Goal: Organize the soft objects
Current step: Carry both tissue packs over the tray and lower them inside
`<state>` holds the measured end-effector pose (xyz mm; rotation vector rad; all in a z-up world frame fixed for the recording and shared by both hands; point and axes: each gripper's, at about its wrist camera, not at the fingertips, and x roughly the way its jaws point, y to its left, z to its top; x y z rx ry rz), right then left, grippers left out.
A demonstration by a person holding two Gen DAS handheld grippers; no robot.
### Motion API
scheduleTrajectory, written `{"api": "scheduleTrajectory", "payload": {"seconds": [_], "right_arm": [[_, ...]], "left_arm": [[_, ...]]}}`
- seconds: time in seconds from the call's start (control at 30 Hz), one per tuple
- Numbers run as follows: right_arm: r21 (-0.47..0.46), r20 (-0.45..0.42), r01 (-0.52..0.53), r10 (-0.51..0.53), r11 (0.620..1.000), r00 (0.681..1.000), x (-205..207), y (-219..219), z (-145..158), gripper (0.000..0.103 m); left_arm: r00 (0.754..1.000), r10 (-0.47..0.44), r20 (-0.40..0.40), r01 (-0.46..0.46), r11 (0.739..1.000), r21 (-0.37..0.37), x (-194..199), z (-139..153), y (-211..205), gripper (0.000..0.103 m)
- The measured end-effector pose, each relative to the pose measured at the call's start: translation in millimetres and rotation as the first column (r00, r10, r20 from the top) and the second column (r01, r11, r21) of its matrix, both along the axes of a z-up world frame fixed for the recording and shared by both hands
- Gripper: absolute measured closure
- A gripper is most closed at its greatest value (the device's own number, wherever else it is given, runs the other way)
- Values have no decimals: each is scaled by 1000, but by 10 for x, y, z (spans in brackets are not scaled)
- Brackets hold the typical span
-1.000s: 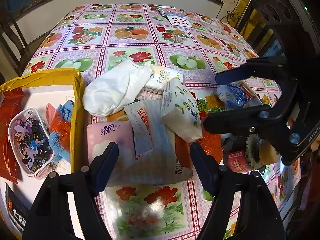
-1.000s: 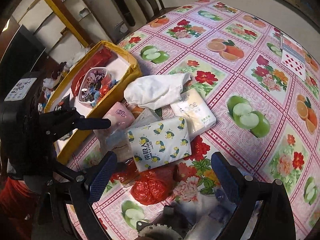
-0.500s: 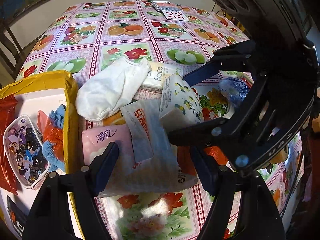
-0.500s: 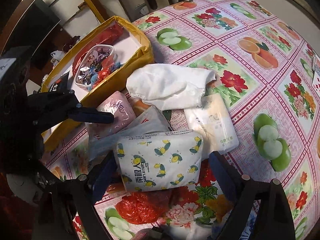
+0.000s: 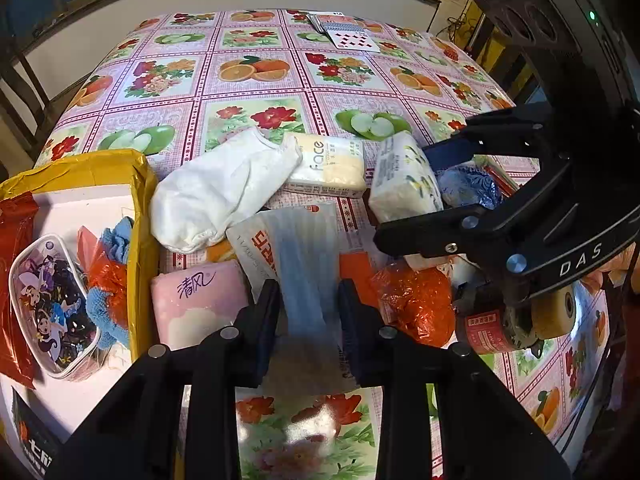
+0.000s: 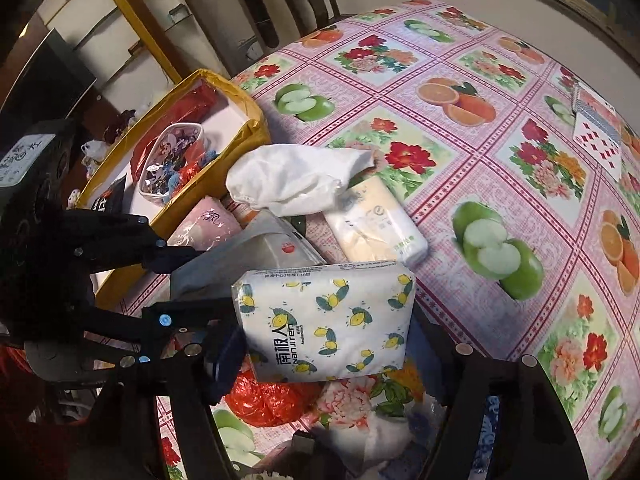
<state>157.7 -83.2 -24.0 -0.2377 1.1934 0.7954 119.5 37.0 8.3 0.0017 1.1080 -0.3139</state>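
Observation:
A heap of soft packs lies on the fruit-print tablecloth. My left gripper (image 5: 310, 320) is shut on a clear bag of blue face masks (image 5: 304, 248), and shows at the left (image 6: 188, 284) in the right wrist view. My right gripper (image 6: 324, 340) is shut on a lemon-print tissue pack (image 6: 328, 320), one finger on each side, and shows around that pack (image 5: 404, 184) in the left wrist view. A white cloth (image 5: 224, 192), a cream "face" tissue pack (image 5: 328, 168) and a pink tissue pack (image 5: 200, 300) lie beside them.
A yellow-rimmed box (image 5: 144, 208) at the left holds a cartoon pouch (image 5: 52, 304), red wrappers and blue cloth. A crumpled red bag (image 5: 416, 300), a blue patterned bag (image 5: 468, 188) and tape rolls (image 5: 552, 312) crowd the right. Playing cards (image 5: 348, 32) lie far back.
My left gripper's fingers have come together on the mask bag. My right gripper has moved in over the lemon tissue pack and narrowed onto its sides.

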Motion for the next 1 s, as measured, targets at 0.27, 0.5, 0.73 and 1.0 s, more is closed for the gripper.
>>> {"api": "scheduleTrajectory", "payload": {"seconds": [0.27,0.5,0.73,1.0], "right_arm": [[54,19,76,-77,996,997,-122,-197,253,29],[81,34,96,-99,992,995,-239,-125,432,29],[94,46,83,-88,992,995,-334,36,585,29],[148,68,16,-26,989,997,-455,596,792,29]], "left_arm": [[998,11,59,-9,999,-38,-169,269,111,83],[998,37,42,-34,997,-63,-251,268,223,91],[997,45,67,-39,996,-84,-368,421,340,91],[974,169,150,-157,983,-90,-465,814,1015,91]]}}
